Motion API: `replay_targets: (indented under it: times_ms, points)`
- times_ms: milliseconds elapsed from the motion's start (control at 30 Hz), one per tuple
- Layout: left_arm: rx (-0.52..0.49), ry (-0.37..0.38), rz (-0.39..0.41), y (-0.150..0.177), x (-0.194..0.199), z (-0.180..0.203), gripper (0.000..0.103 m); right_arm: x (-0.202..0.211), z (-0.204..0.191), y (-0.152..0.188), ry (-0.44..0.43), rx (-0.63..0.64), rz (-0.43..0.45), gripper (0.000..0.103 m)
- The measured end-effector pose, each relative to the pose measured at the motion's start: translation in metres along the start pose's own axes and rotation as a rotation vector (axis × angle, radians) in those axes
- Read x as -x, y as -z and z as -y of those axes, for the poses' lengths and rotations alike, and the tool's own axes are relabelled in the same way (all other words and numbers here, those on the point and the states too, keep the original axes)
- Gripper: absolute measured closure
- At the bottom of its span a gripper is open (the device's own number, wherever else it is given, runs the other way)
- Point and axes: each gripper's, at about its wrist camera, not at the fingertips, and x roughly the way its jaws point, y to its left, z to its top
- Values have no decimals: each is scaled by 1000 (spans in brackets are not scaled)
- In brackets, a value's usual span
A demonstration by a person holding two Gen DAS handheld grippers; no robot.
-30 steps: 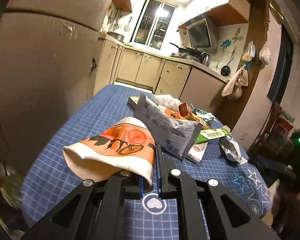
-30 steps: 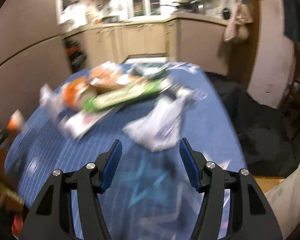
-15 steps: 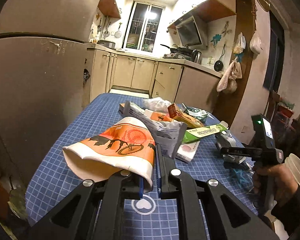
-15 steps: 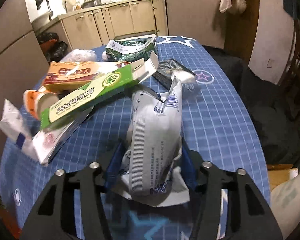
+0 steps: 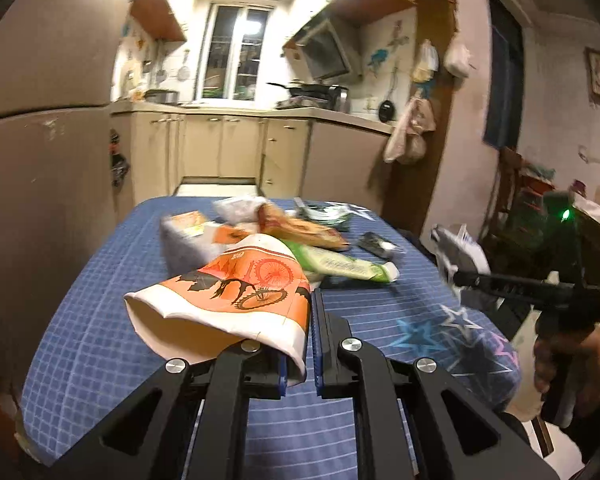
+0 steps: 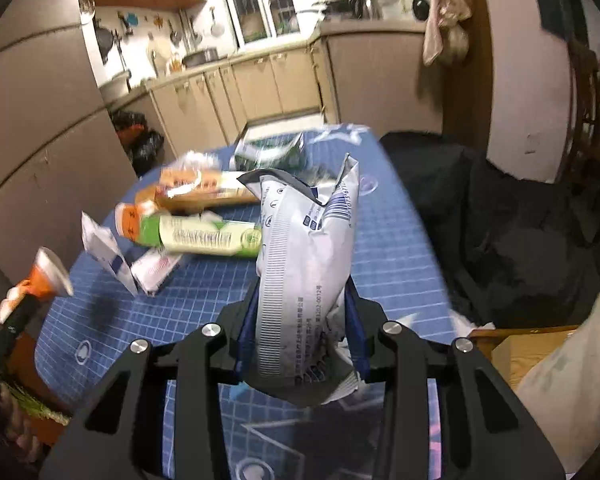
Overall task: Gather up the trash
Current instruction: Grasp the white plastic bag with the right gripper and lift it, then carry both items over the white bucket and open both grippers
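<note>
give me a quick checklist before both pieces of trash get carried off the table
1. Left hand-held gripper shut on the orange paper cup by its rim: ok.
2. Right hand-held gripper closed on the white wrapper; its jaws have just been closing, pads pressing both sides: ok.
3. Wrapper lifted off the blue tablecloth: ok, as the left wrist view shows.
4. Cup free of the pile: ok, the green carton lies behind it.
5. Trash bin or bag to drop into: cannot tell, none in view.
6. Table finished: not ok, the carton and other packets remain.
</note>
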Motion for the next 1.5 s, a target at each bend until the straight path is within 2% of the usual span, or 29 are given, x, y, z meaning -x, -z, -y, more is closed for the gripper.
replay_targets:
  times_ms: [233,433,633,833,933,1133,1333,1500]
  points:
    - [-117,94,12,-14,-10,58,92,56,22,3,43,13,86,67]
    - [-214,234,30,-29,-24,128,92,111,57,15,135,-23,161,67]
    - [-314,392,28,-35,-44,222,92,164,115,32,285,-109,208,67]
    - [-429,497,31,-28,-62,309,92,198,170,57,434,-198,221,67]
    - [-481,547,28,-22,-75,359,92,206,188,66,492,-224,218,67]
    - [-554,614,16,-13,-100,430,92,217,228,81,591,-260,194,67]
    - [-607,661,-7,-2,-113,472,92,219,254,91,625,-275,165,67]
    - [-648,667,-24,7,-121,489,92,210,263,91,624,-283,141,66]
